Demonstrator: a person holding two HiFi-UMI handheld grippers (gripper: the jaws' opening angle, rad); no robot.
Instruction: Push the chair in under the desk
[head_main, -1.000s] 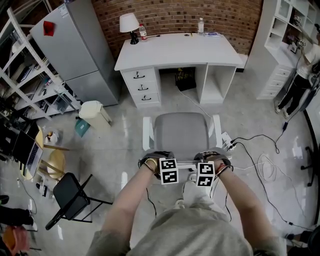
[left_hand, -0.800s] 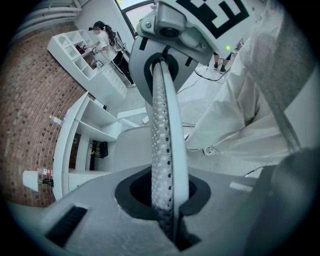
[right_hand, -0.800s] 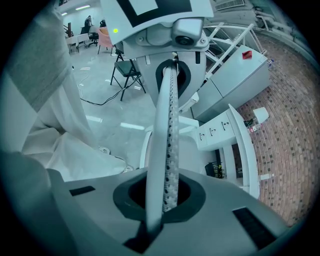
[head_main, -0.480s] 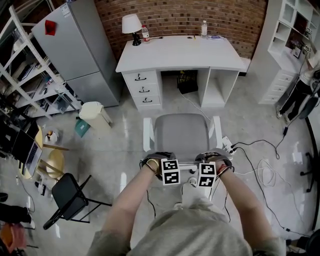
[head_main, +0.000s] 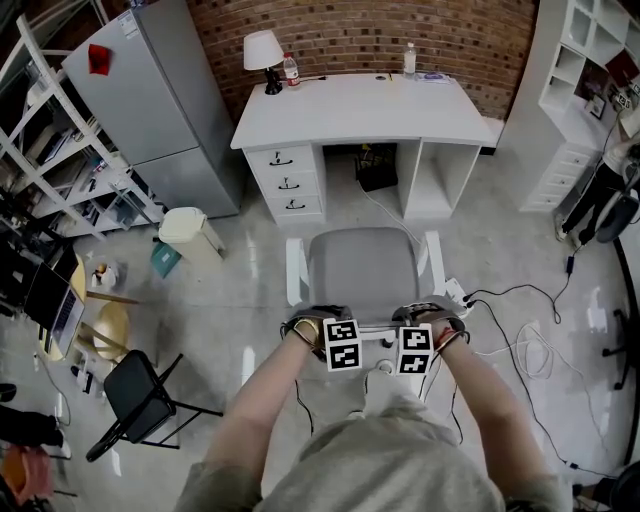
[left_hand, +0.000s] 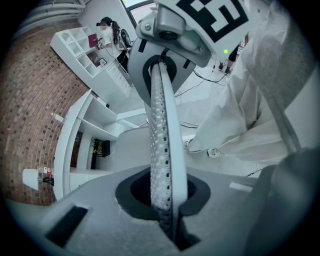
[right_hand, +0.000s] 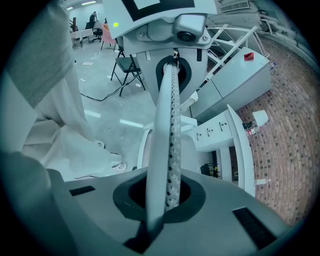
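A white chair with a grey seat (head_main: 362, 262) stands facing the white desk (head_main: 360, 105), just short of its kneehole. Both grippers hold the top rail of the chair back from behind. My left gripper (head_main: 340, 342) has its jaws closing on the perforated white chair back (left_hand: 161, 125), which runs up between them. My right gripper (head_main: 414, 350) is shut on the same rail (right_hand: 169, 125) further right. In the gripper views the rail sits in the left gripper (left_hand: 165, 200) and the right gripper (right_hand: 162, 200). The fingertips are hidden under the marker cubes in the head view.
A lamp (head_main: 262, 50) and bottles stand on the desk's back edge. A grey fridge (head_main: 150, 90), a lidded bin (head_main: 190, 228) and a black folding chair (head_main: 140, 395) are on the left. Cables (head_main: 510, 320) and a power strip (head_main: 455, 290) lie right of the chair. White shelves (head_main: 590, 80) line the right.
The chair has slid slightly toward the desk, with both grippers still on its back rail. The gap between seat and desk looks a little smaller.
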